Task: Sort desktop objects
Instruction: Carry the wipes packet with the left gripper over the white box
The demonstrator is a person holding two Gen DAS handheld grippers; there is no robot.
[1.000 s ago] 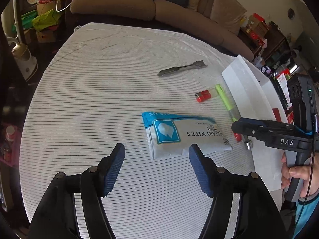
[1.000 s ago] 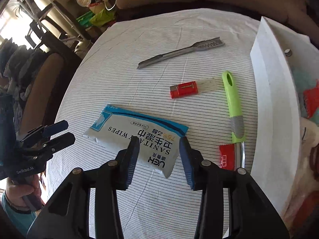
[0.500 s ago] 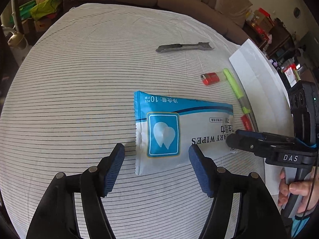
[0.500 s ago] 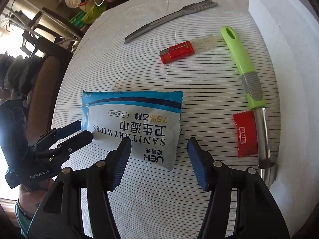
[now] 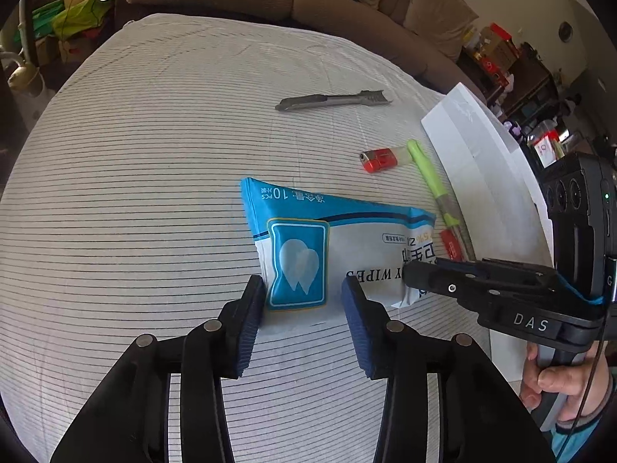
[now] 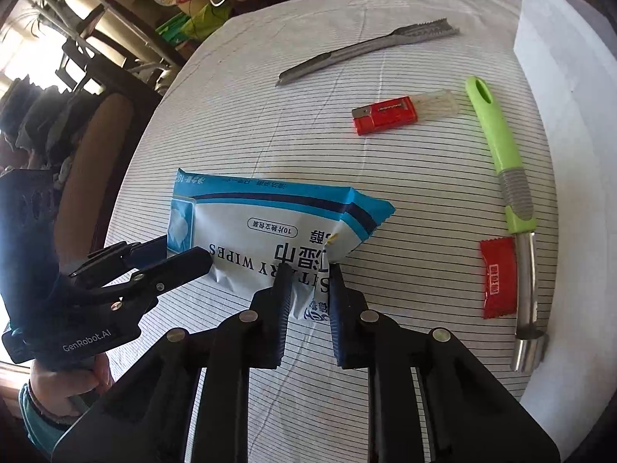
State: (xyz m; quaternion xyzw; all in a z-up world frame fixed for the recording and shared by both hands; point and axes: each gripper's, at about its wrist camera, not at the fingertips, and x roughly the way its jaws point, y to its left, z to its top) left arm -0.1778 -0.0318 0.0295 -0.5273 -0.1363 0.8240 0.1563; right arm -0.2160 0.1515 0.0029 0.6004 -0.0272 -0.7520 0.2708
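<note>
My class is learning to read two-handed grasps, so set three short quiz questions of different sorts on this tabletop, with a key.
1. True or false: both claws are at the sanitary wipes pack.
2. Which lies nearest the red sachet? A) metal fish scaler B) green-handled corer C) red lighter
3. Fill in: the right claw pinches the pack's ____ so that it crumples.

Key: 1 true, left claw at the other end; 2 B; 3 end.
</note>
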